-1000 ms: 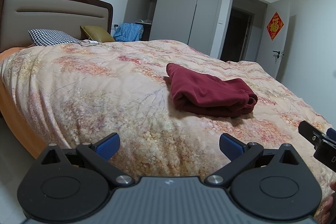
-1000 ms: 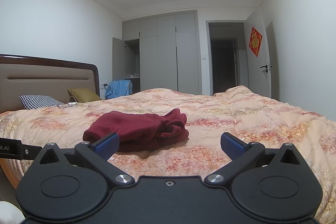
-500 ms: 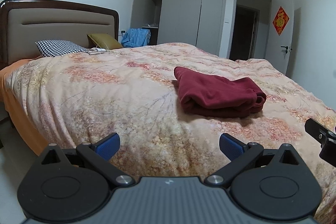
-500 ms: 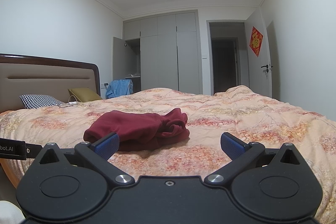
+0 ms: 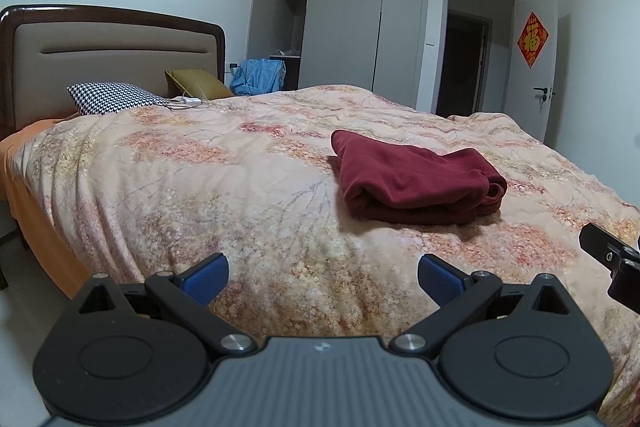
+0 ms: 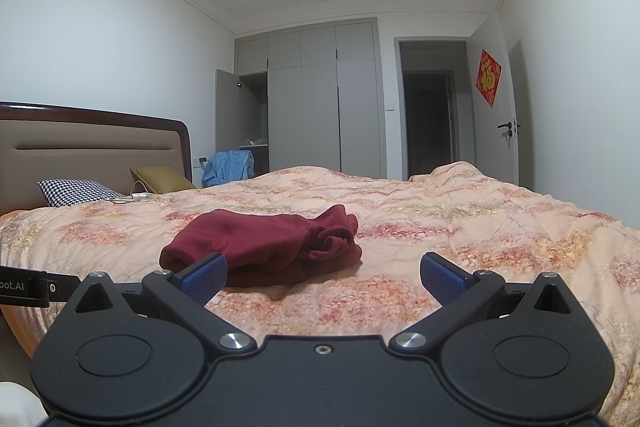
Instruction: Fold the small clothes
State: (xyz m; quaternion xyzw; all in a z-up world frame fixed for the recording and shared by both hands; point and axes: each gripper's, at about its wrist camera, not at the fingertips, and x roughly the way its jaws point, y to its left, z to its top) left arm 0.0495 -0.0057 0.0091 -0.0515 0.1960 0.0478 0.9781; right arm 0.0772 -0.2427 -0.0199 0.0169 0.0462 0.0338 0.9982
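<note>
The dark red garment (image 5: 416,179) lies bundled on the bed (image 5: 200,187), its long axis running left to right. It sits ahead-right of the left gripper (image 5: 322,273) and ahead-left of the right gripper (image 6: 323,271), which looks nearer. Both grippers' fingers are spread, holding nothing.

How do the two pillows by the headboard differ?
The checked pillow has a black-and-white houndstooth print; the olive pillow is plain. The checked pillow lies nearer the camera, the olive pillow further along the headboard, toward the wardrobe. A white cable lies against the olive pillow only. Both rest at the head of the bed.
</note>
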